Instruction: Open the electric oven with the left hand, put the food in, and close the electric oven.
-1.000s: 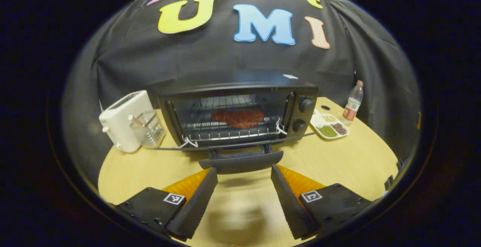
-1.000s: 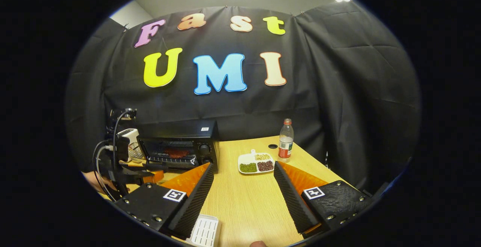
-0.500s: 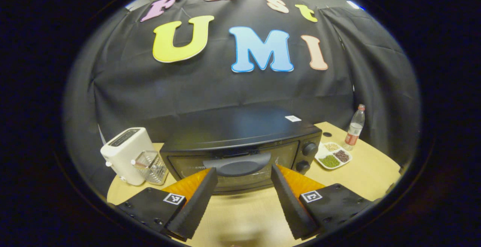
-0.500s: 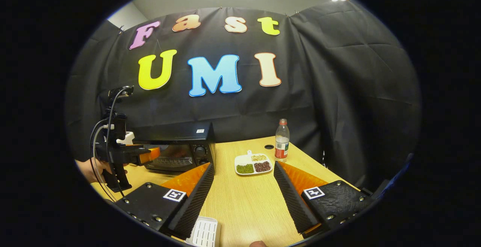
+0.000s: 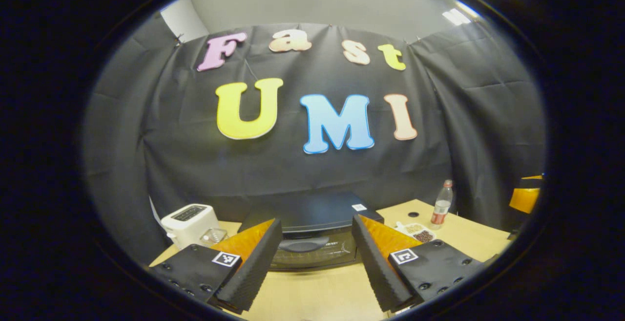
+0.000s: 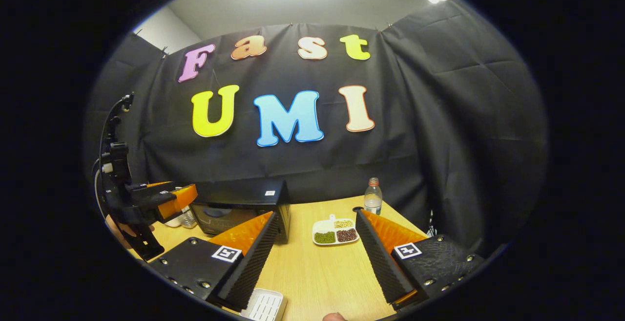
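Your electric oven (image 5: 312, 233) is a black, box-shaped countertop unit standing upright on the wooden table (image 5: 468, 235), its back close to the black cloth wall. Its door (image 5: 312, 255) is shut flush against the front, with the curved dark handle (image 5: 303, 246) near the top edge. In the right gripper view you see the oven (image 6: 244, 206) at an angle, with a small white sticker on its flat top. The food inside cannot be made out through the dark glass.
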`<state>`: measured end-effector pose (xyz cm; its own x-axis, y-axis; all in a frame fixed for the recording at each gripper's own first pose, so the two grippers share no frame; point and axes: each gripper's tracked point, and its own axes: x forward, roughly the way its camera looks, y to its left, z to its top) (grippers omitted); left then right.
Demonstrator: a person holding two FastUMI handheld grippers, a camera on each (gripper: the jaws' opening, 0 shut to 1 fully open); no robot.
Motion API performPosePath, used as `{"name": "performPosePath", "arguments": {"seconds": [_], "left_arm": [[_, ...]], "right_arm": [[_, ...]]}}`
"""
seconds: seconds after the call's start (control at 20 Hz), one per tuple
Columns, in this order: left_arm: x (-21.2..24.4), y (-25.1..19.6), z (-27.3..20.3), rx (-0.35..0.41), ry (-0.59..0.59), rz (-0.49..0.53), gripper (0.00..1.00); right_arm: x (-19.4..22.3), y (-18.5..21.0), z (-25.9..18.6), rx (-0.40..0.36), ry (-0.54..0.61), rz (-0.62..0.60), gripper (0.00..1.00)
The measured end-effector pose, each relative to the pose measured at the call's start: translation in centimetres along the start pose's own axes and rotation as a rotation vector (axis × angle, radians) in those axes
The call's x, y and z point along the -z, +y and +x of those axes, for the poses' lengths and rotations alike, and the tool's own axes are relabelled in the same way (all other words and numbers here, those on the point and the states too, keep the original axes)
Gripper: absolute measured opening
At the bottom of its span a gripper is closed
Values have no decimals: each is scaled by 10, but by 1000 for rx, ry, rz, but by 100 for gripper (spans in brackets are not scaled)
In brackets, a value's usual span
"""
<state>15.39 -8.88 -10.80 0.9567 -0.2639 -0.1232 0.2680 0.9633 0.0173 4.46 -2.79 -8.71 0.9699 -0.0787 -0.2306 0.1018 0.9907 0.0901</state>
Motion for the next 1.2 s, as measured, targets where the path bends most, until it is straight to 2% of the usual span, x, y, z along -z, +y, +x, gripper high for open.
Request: {"name": "performPosePath", "arguments": {"seconds": [0.1, 0.25, 0.55, 0.75, 0.85, 0.9, 1.05, 1.1, 1.15, 1.2], "left_arm": [[-13, -2, -29, -48, -10, -23, 99], [-30, -3, -78, -107, -26, -45, 99], [-56, 1, -172, -237, -72, 2, 99], [-67, 2, -213, -286, -84, -28, 99], [-67, -3, -226, -282, -88, -49, 95], [-66, -5, -232, -275, -91, -46, 99], [-65, -13, -246, -249, -91, -14, 99], [-65, -12, -246, -243, -84, -12, 95], [-65, -11, -249, -239, -82, -21, 99], [-66, -8, -251, -240, -84, -36, 95]], "right_arm": [[-11, -9, -11, -34, -20, -15, 98], [-24, -22, -30, -70, -58, -76, 98], [-42, -36, -67, -175, -89, -96, 98], [-64, -44, -83, -178, -125, -108, 98], [-70, -47, -87, -157, -144, -106, 98], [-70, -45, -90, -154, -155, -102, 97], [-71, -41, -95, -136, -169, -118, 98], [-70, -40, -96, -132, -167, -124, 97], [-69, -36, -97, -130, -168, -123, 98], [-69, -34, -98, -130, -172, -120, 98]]}}
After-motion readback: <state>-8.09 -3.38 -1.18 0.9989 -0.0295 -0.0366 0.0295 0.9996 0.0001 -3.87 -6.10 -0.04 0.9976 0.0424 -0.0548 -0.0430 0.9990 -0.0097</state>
